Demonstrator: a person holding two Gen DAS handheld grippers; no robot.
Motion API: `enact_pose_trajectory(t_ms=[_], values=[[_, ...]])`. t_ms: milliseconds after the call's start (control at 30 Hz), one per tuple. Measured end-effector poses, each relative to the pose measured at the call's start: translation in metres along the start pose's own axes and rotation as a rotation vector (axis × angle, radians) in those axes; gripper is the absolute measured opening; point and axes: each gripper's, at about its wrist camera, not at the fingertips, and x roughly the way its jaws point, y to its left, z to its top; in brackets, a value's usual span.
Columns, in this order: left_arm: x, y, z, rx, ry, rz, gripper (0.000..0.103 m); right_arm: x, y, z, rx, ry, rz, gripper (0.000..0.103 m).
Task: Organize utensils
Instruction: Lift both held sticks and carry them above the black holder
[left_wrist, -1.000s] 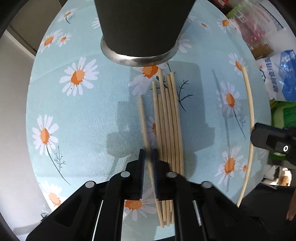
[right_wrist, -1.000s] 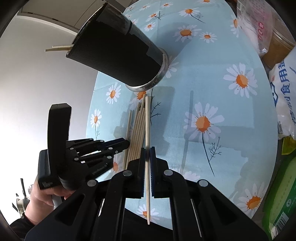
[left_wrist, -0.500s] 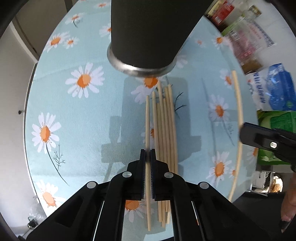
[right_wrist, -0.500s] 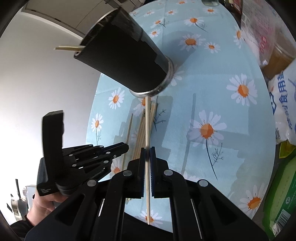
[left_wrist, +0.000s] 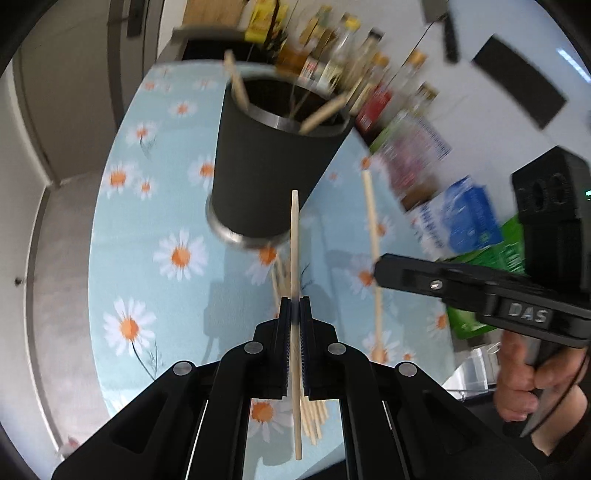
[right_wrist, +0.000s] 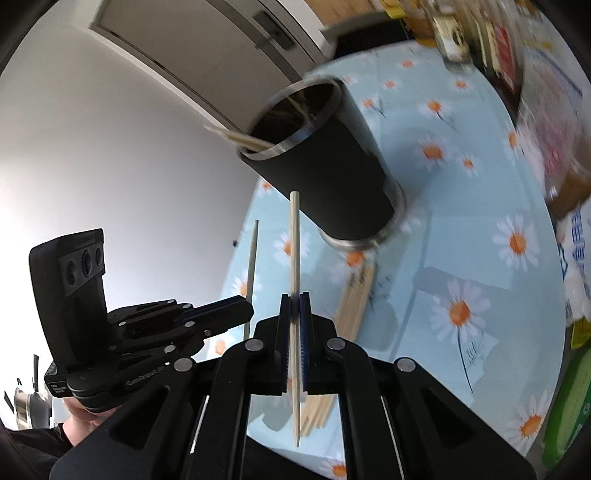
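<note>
My left gripper is shut on a wooden chopstick that points up at the black cup. The cup stands on the daisy tablecloth with a few chopsticks leaning inside. My right gripper is shut on another chopstick, lifted in front of the same cup. Several loose chopsticks lie in a bundle on the cloth below the cup. In the left wrist view the right gripper with its chopstick shows at the right. The left gripper shows at the left of the right wrist view.
Bottles and jars crowd the table's far edge. Food packets and a green pack lie at the right. A person's hand holds the right gripper's handle. A white wall and a door stand beyond the table.
Both grippers have risen from the cloth, each with its chopstick lifted clear of the bundle. Both views have tilted up, so the cup's open rim and the bottles behind it now show.
</note>
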Motion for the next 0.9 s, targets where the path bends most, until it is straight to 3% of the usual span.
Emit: enact_pose_trajectory(t_ms=[400, 900], values=[[-0.047, -0.015, 0.042, 0.093, -0.219, -0.109, 0.004, -0.034, 0.039, 0.035, -0.059, -0.188, -0.01, 0.005], [-0.078, -0.007, 0.117, 0.128, -0.498, -0.105, 0.004, -0.075, 0.055, 0.101, -0.147, -0.408, -0.068, 0.005]])
